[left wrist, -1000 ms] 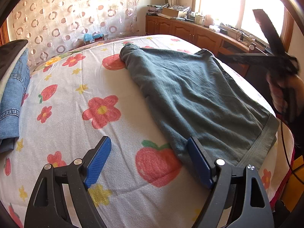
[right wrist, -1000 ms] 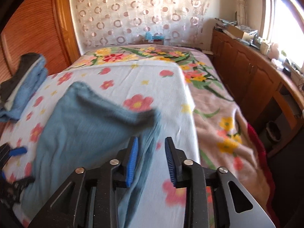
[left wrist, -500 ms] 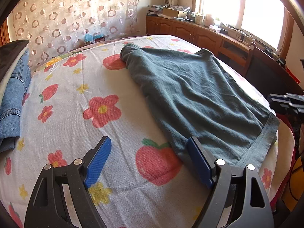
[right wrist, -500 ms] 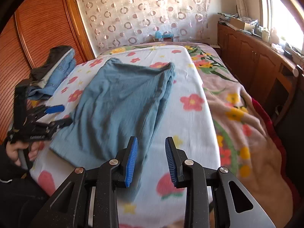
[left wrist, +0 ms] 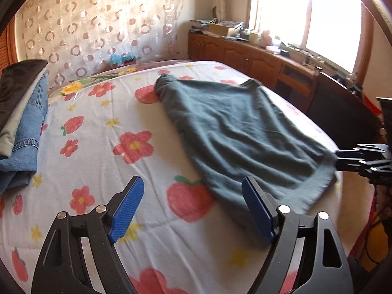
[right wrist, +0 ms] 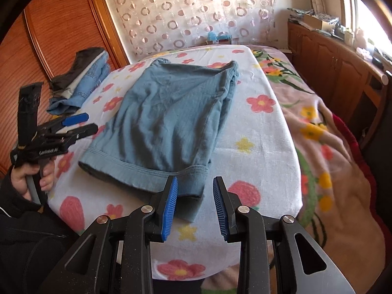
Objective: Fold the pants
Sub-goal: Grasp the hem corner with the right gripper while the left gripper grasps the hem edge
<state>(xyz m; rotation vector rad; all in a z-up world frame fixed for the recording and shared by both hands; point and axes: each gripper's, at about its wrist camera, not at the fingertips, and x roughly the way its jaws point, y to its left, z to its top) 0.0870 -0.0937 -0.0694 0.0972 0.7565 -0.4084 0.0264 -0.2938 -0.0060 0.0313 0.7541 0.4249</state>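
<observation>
Two grippers now wait by the soft blue-green pants [right wrist: 169,120] on the flowery bed [right wrist: 257,152]: the right gripper [right wrist: 193,205] has swung in to the near hem, fingers a little apart and empty; the left gripper [left wrist: 193,210] gapes wide, so folding can start.

Folded jeans stack [left wrist: 24,127] beside floral sheet [left wrist: 98,147]; wooden cabinets [right wrist: 325,58].

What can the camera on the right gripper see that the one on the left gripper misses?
Only the right wrist view shows the person's hand holding the left gripper, the wooden wardrobe, and the pink flowered blanket at the bed's side. Only the left wrist view shows the bright window. Both show the blue-grey pants lying flat on the flowered sheet, the pile of folded clothes, the patterned curtain, and the wooden cabinets.
</observation>
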